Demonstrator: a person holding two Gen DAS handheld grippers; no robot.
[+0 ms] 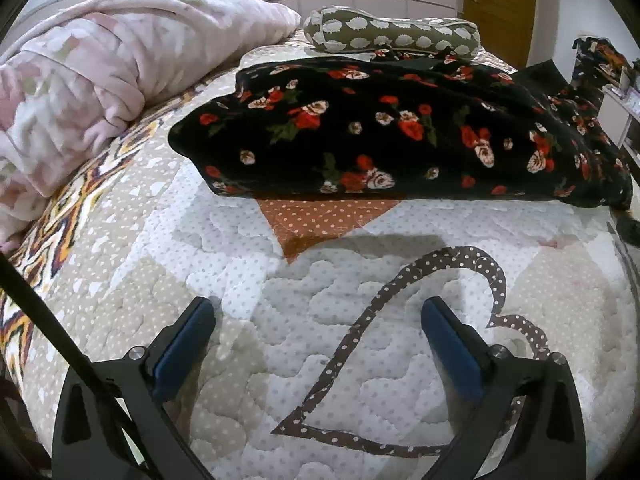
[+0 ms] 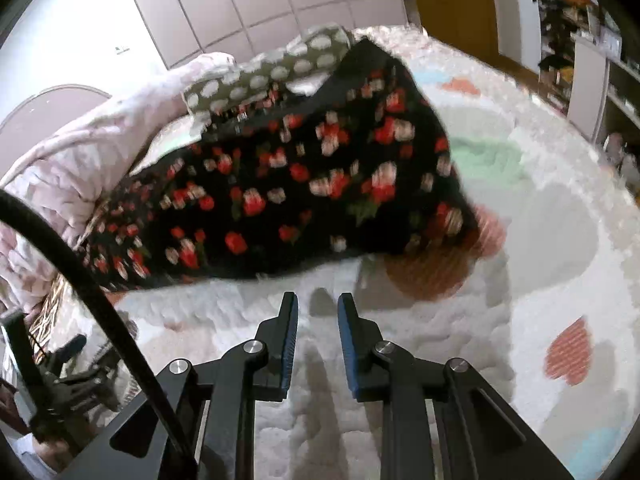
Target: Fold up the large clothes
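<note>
On the quilt [image 1: 240, 240], dress [image 1: 400, 132] lies folded; your left gripper [image 1: 318, 312] gapes wide, right gripper [image 2: 318, 308] narrow, both empty: pinch near-edge corners squarely.

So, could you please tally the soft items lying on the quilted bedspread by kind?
Black garment with red and cream roses: 1
Fluffy pink blanket: 1
Olive cushion with white spots: 1
Total: 3
</note>
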